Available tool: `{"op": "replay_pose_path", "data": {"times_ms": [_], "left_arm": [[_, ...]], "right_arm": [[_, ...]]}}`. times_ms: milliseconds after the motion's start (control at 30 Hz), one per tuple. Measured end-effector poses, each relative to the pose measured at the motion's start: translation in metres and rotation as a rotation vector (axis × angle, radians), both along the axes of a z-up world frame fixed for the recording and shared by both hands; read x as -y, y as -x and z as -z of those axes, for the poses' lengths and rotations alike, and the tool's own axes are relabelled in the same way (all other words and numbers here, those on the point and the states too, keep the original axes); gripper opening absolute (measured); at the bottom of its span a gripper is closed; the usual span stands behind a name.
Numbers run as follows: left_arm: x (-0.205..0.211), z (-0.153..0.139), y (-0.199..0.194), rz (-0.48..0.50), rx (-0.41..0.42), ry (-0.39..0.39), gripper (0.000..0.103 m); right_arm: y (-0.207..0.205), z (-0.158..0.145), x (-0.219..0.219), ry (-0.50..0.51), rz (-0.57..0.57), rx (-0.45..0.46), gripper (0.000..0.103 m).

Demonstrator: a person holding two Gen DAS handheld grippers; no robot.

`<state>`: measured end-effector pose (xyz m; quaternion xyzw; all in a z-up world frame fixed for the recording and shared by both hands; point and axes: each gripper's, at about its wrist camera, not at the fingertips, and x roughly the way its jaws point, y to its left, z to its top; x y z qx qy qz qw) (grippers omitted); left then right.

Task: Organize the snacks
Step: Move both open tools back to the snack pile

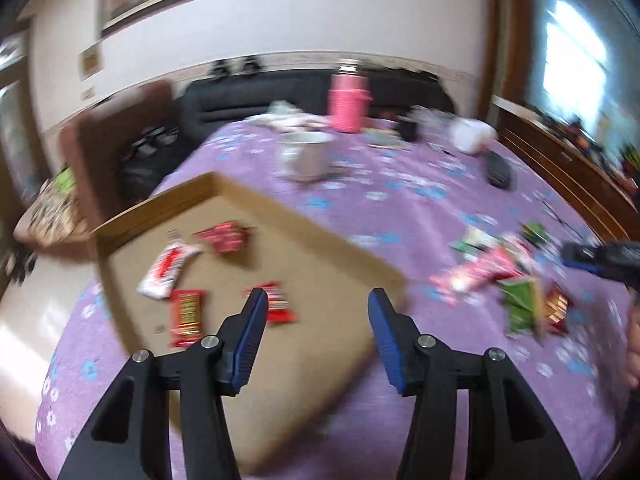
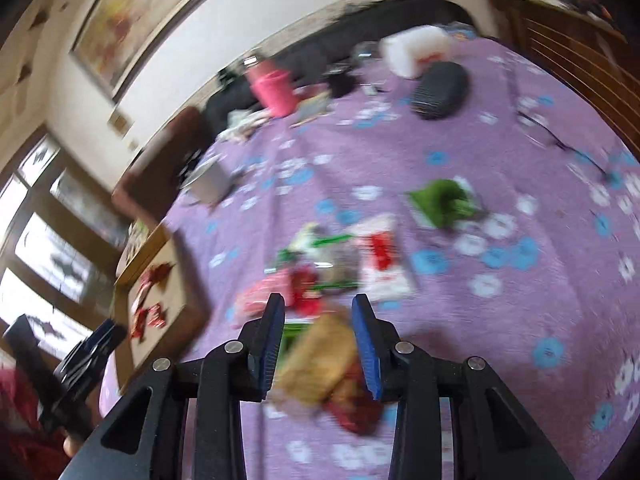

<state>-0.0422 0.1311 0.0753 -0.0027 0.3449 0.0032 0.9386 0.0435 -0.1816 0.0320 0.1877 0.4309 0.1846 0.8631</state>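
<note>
A shallow cardboard box (image 1: 320, 236) lies on the purple flowered tablecloth and holds several red and white snack packets (image 1: 168, 268). My left gripper (image 1: 318, 300) is open and empty above the box's near right part. A pile of loose snacks (image 1: 488, 268) lies to the right of the box. My right gripper (image 2: 319, 306) hovers over that pile (image 2: 340, 260), jaws apart, with a yellow and red packet (image 2: 320, 360) between them; the blur hides whether they touch it. A green packet (image 2: 444, 200) lies farther out. The box also shows in the right wrist view (image 2: 160, 292).
A pink flask (image 1: 347, 102), a metal cup (image 1: 306, 156), a white bag (image 1: 472, 134) and a dark case (image 1: 500, 170) stand at the table's far side. A brown chair (image 1: 108, 152) stands at the left. A wooden cabinet (image 1: 568, 176) runs along the right.
</note>
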Motion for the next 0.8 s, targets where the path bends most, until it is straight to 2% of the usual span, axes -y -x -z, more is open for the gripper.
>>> {"op": "replay_pose_path", "data": {"times_ms": [100,200,300,533,733,800], "left_arm": [[0.036,-0.001,-0.006,0.11,-0.028,0.006,0.053],[0.069,0.003,-0.022,0.195,-0.079,0.01,0.059],[0.098,0.014,-0.046,0.245,-0.136,-0.052,0.062],[0.127,0.048,-0.099,0.263,-0.267,-0.175,0.062],[0.146,0.055,-0.122,0.239,-0.273,-0.256,0.062],[0.148,0.059,-0.126,0.218,-0.281,-0.268,0.059]], "right_arm": [[-0.005,0.018,0.024,-0.02,0.06,-0.034,0.037],[-0.009,0.033,0.042,-0.054,0.096,-0.062,0.037],[-0.015,0.039,0.047,-0.077,0.097,-0.06,0.037],[-0.016,0.047,0.059,-0.147,0.081,-0.093,0.037],[-0.014,0.05,0.061,-0.162,0.073,-0.103,0.037],[-0.014,0.05,0.063,-0.163,0.079,-0.102,0.037]]}}
